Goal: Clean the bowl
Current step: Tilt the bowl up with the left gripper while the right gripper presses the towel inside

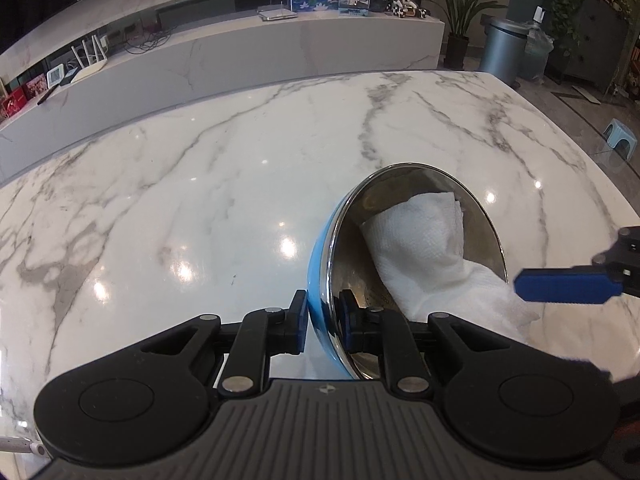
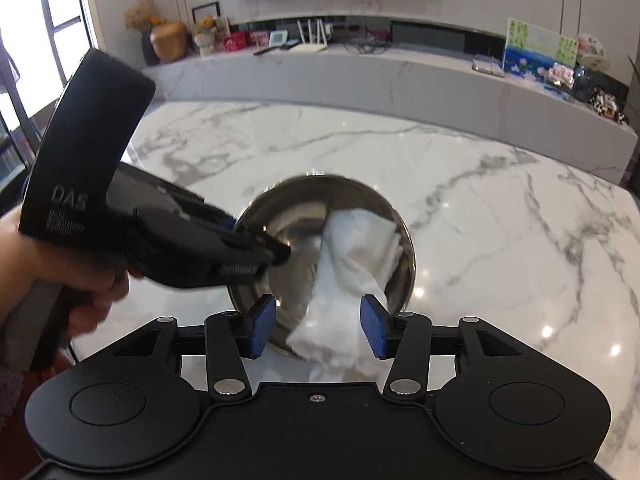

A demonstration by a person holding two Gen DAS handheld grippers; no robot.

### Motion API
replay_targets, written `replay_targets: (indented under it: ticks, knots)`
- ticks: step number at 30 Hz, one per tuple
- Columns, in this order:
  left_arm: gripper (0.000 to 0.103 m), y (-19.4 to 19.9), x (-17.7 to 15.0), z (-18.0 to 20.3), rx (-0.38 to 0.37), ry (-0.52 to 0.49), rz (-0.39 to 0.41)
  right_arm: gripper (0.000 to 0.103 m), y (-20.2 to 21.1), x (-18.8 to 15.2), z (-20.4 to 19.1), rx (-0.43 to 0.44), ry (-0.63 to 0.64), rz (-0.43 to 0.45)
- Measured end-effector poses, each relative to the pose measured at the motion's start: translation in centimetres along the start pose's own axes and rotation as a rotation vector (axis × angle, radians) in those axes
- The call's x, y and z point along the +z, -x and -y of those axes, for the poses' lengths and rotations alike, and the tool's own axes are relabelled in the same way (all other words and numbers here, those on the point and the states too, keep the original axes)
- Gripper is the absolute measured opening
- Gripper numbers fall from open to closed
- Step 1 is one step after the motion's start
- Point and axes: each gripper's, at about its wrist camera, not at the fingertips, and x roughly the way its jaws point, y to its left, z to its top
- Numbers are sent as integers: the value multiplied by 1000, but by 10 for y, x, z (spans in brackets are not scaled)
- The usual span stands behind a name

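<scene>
A steel bowl with a blue outside is tipped on its side on the marble table, its mouth facing right. My left gripper is shut on its near rim, one pad outside and one inside. A white cloth lies in the bowl and spills over the rim onto the table. In the right wrist view the bowl faces me and the cloth hangs out between the pads of my right gripper, which stands open without pressing it. My left gripper reaches in from the left.
A person's hand holds the left gripper's handle. Behind the table runs a long marble ledge with routers, cards and pictures. To the right stand a grey bin, a potted plant and a small blue stool.
</scene>
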Motion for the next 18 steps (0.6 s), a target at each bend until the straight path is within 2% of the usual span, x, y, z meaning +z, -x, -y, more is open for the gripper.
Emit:
replay_targets:
  ticks: [2,4,13,16,18]
  knots:
    - [15,0,0,0,2,-2,0,44,-12,-1,-2,-52,18,-22]
    - [15,1,0,0,2,-3,-1,44,-19,-3,-4,-64,18,-32]
    - [14,1,0,-2,-7,-1,-2,44,-44,-9,-7,-68,42,-63]
    - [14,2,-1,-3,-11,2,-3,36,-52,-11,-11,-77,74,-70]
    - [14,3,-1,-3,-12,2,-3,28,-55,-12,-13,-84,82,-73]
